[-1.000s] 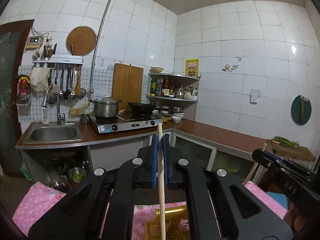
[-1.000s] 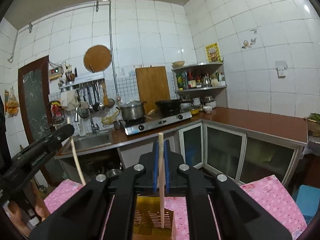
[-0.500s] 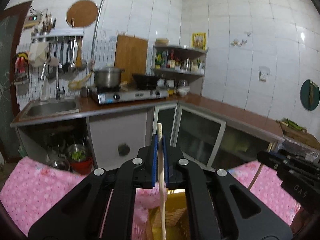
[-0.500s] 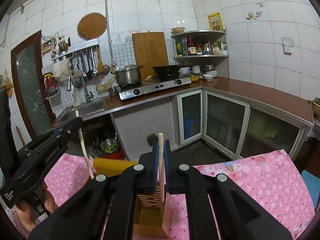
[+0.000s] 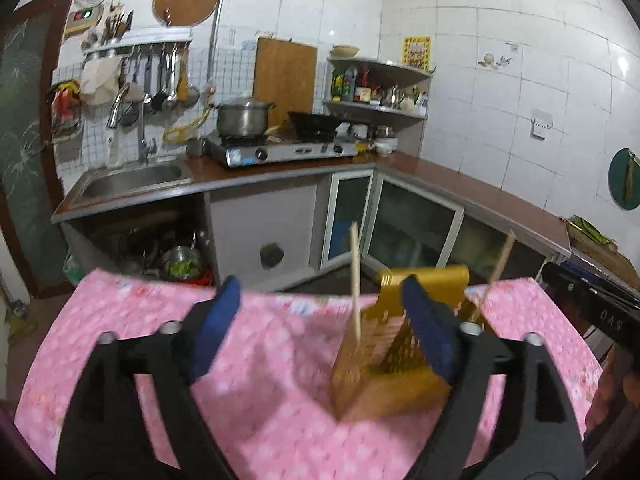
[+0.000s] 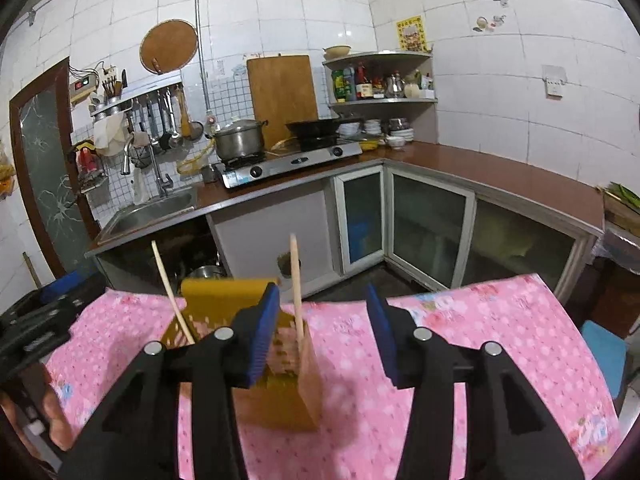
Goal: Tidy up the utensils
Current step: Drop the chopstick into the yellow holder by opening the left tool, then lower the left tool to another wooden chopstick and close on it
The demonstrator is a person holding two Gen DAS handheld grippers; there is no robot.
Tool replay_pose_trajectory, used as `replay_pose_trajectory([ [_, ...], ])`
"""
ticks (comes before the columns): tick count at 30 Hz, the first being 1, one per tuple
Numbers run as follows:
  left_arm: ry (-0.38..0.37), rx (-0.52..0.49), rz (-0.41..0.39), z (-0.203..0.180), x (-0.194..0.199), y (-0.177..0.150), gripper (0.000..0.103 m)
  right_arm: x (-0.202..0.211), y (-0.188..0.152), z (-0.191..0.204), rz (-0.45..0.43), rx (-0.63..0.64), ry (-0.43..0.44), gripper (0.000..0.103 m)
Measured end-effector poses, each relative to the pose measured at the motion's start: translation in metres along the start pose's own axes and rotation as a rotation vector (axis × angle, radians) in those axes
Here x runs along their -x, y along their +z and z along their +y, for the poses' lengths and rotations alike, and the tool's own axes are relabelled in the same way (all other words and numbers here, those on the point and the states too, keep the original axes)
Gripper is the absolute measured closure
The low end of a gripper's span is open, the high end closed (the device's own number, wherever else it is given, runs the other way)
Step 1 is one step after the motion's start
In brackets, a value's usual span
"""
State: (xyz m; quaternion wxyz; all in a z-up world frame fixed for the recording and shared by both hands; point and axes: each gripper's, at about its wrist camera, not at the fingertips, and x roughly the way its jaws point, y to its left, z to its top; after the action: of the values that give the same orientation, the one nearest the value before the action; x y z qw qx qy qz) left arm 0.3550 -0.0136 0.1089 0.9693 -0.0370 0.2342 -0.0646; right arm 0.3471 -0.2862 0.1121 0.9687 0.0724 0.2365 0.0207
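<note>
A pink flowered cloth covers the desk (image 6: 500,340), and on it stands a yellow slotted utensil holder (image 6: 280,400). The left gripper (image 5: 320,328) and right gripper (image 6: 322,332) both gape wide with nothing between their blue pads. Two wooden chopsticks stand in the holder, well apart: one (image 6: 296,280) nearly upright, the other (image 6: 172,288) leaning.

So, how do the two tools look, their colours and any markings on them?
Both are matte black plastic. The left tool and the right tool each carry two fingers faced with blue pads, joined by round silver pins. White letters, apparently "DAS", mark the side of the right tool's body in the left wrist view. No cables or sleeves show.
</note>
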Motion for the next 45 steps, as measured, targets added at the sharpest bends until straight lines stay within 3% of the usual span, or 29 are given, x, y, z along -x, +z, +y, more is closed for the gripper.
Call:
replay_pose_trajectory([
  [4, 0.007, -0.001, 0.007, 0.01, 0.028, -0.02, 0.006, 0.019, -0.024, -0.004, 0.025, 0.008, -0.033, 0.054],
  [21, 0.082, 0.006, 0.055, 0.031, 0.088, -0.097, 0.005, 0.081, -0.118, -0.008, 0.069, -0.004, -0.078, 0.054],
  [28, 0.094, 0.019, 0.126, 0.036, 0.078, -0.123, 0.005, 0.087, -0.145, -0.015, 0.095, 0.001, -0.11, 0.054],
  [45, 0.099, 0.021, 0.365, 0.03, 0.03, -0.173, 0.005, 0.041, -0.191, -0.027, 0.264, 0.005, -0.186, 0.054],
])
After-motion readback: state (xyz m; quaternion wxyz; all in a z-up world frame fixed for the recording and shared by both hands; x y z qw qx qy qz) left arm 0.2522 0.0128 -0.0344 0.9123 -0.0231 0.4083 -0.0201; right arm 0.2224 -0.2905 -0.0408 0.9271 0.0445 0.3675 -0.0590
